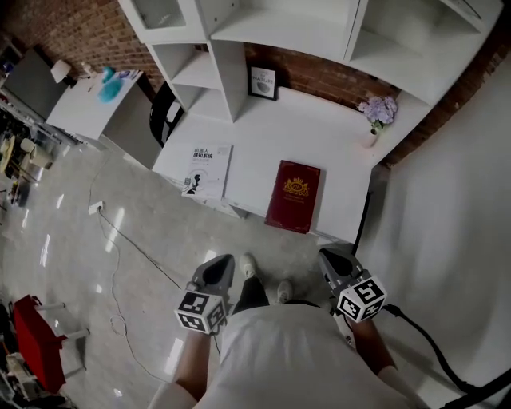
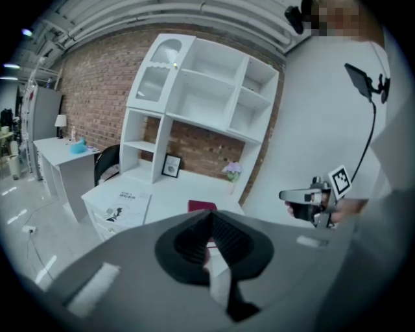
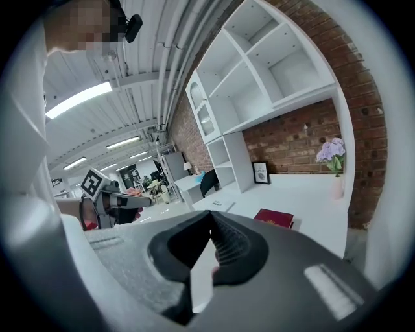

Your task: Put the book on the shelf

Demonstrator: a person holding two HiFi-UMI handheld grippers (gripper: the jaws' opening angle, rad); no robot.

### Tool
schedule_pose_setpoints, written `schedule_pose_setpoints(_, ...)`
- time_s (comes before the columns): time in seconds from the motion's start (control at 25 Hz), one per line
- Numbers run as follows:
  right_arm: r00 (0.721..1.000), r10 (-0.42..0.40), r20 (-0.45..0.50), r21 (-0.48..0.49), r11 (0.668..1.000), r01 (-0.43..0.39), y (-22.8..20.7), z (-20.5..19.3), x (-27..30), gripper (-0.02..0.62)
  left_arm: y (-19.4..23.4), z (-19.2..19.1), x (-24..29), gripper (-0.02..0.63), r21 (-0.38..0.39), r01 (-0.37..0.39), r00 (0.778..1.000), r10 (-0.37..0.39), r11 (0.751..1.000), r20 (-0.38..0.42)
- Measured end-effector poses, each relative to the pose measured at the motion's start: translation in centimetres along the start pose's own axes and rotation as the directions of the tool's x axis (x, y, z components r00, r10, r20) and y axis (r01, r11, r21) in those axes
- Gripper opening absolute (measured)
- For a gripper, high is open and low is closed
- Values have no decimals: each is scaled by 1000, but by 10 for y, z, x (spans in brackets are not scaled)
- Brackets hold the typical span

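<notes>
Now left hand-held gripper [image 1: 221, 262] and right hand-held gripper [image 1: 330, 257] hang closed; red book [image 1: 293, 196] untouched.

The desk [image 1: 319, 132] and the shelf unit [image 1: 279, 24] above it look smooth and white with a dull sheen against a rough red brick wall [image 1: 319, 76], and the pale floor [image 1: 72, 232] is polished enough to mirror the lights. At the desk's front edge the dark red book [image 1: 293, 196] has a matt cover with gold print, the white book [image 1: 209, 170] at the front left corner a plain paper one. The left gripper [image 1: 224, 260] and right gripper [image 1: 330, 257] are matt grey plastic with black ribbed pads [image 2: 229, 238].
</notes>
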State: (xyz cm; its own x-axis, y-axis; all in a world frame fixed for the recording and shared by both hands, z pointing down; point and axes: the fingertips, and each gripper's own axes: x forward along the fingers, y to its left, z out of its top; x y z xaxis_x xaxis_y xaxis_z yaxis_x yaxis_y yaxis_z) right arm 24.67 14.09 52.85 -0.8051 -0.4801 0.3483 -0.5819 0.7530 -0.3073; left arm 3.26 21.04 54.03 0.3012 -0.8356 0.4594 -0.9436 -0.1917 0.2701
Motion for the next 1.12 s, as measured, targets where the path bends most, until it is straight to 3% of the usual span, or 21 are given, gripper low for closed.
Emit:
schedule_pose_setpoints(0.2, 998, -54, -16, 1, 999, 54, -7, 0, 30, 2, 29, -1, 26, 8, 35, 76, 997, -75, 996, -32)
schedule_pose_setpoints(0.44, 994, -111, -23, 7, 994, 111, -2, 5, 67, 2, 64, -3, 44, 8, 24, 158, 984, -156, 987, -83)
schedule_pose_setpoints(0.84, 975, -210, -67, 49, 976, 214, 4, -2, 103, 2, 92, -20, 81, 8, 4, 313, 935, -307, 950, -179)
schedule_pose_setpoints(1.12, 970, -199, -138, 55, 977, 208, -21, -22, 115, 3, 91, -40, 129, 8, -66, 353, 903, -359, 933, -237)
